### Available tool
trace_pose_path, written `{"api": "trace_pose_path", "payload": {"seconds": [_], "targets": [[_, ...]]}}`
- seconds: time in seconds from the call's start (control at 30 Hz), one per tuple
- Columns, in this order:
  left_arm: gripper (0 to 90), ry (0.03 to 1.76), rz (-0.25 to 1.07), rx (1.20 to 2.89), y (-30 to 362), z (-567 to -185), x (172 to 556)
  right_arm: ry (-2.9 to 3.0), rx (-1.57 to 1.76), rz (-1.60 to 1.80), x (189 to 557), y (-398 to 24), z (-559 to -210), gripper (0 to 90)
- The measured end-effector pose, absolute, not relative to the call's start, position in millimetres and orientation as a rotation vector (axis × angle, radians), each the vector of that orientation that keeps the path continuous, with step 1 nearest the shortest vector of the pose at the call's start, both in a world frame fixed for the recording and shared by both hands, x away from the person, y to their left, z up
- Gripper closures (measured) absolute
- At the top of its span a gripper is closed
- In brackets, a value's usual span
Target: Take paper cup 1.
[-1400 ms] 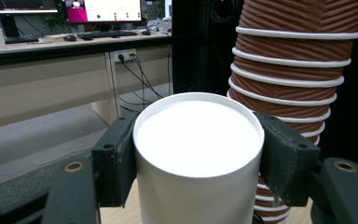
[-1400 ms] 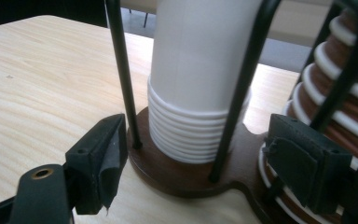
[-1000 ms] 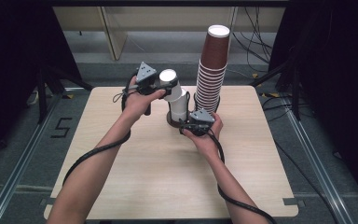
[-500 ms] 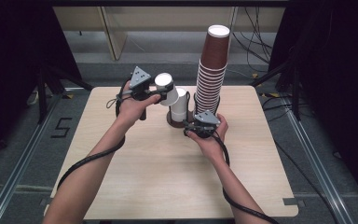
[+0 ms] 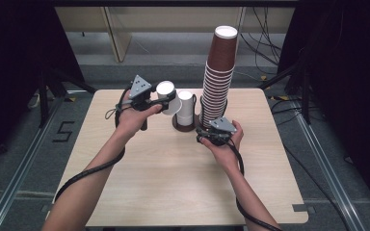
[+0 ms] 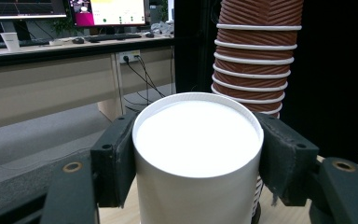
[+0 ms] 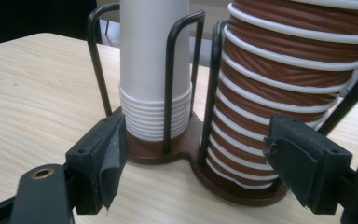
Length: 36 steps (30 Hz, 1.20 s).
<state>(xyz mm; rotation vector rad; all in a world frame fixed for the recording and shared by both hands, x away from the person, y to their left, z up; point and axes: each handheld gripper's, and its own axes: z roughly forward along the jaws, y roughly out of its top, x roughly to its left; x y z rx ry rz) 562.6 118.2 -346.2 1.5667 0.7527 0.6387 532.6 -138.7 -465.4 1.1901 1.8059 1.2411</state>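
Carrying off one white cup (image 6: 198, 154) clamped in left claw (image 5: 166, 98), right claw (image 7: 200, 163) half-open and empty beside holder base (image 7: 177, 149); next, steadying needed there.

We've got a plain white cup (image 6: 198, 154), another white stack (image 7: 154, 70) in a black wire holder (image 7: 168, 149) with a brown base, and a tall stack of reddish-brown ribbed cups (image 5: 219, 77) with white rims. The table (image 5: 173, 192) is pale wood grain. Both grippers have black jaws and grey plates.
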Motion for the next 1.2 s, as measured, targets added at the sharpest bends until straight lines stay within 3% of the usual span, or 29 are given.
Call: {"api": "trace_pose_path", "payload": {"seconds": [1.2], "targets": [[34.5,0.784,0.565,1.567,124.5,-386.9,534.8,1.803,1.165,1.214,511.7,-158.0,-475.4,22.0]]}}
